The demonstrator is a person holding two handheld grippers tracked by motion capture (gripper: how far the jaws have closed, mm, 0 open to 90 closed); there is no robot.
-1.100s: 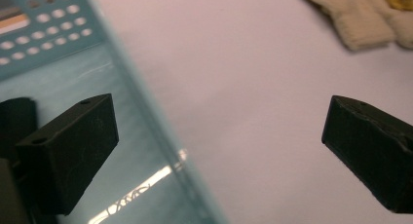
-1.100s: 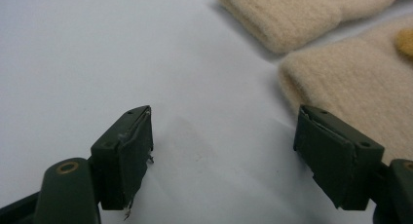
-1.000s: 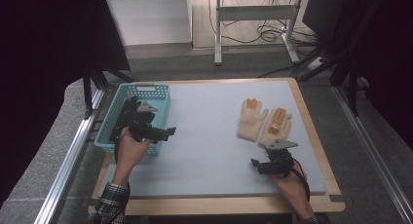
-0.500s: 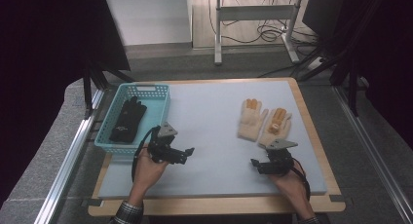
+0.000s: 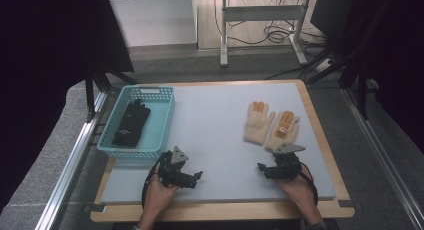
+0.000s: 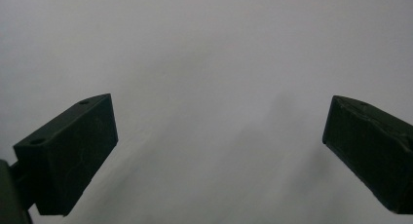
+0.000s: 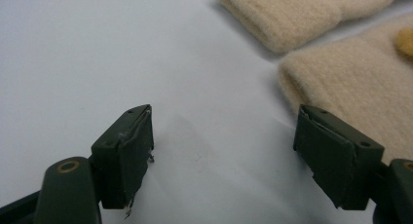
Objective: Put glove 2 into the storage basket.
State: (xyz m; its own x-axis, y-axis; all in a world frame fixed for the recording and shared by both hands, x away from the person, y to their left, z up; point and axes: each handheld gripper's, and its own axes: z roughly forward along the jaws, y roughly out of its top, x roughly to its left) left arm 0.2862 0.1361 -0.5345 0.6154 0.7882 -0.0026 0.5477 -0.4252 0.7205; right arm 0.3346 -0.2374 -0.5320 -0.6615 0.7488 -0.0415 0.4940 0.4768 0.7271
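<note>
Right now your right gripper (image 5: pixel 261 168) sits low on the pale grey foam table mat (image 5: pixel 215 115), jaws spread wide with nothing between them, and just beyond it lie the two cream knitted wool gloves with orange fingertip patches (image 5: pixel 272 124). They lie side by side and touching near the right edge of the mat, flat, cuffs toward you, fingers pointing away toward the far side of the table; each long axis runs cuff to fingertips, the right-hand one leaning a little to the right. In the right gripper view the ribbed cuff of the nearer cream glove (image 7: pixel 350 83) lies just beside your jaw on that side, close but not yet touched. I'd judge these as light, soft and floppy: they will droop and fold from any single pinch, and the fuzzy knit should give the pads plenty of bite, so slipping looks unlikely. Take hold at the cuff, where the knit is doubled and thickest, and pinch across its edge rather than along the length, pressing down a touch so the lower jaw gets under the fabric. Your left gripper (image 5: pixel 198 176) rests at the near left of the mat, jaws likewise spread and empty, looking at bare mat in the left gripper view. Beyond it, the light blue plastic lattice basket (image 5: pixel 162 120) holds a black fabric glove (image 5: pixel 131 124), its fingers pointing away too.
</note>
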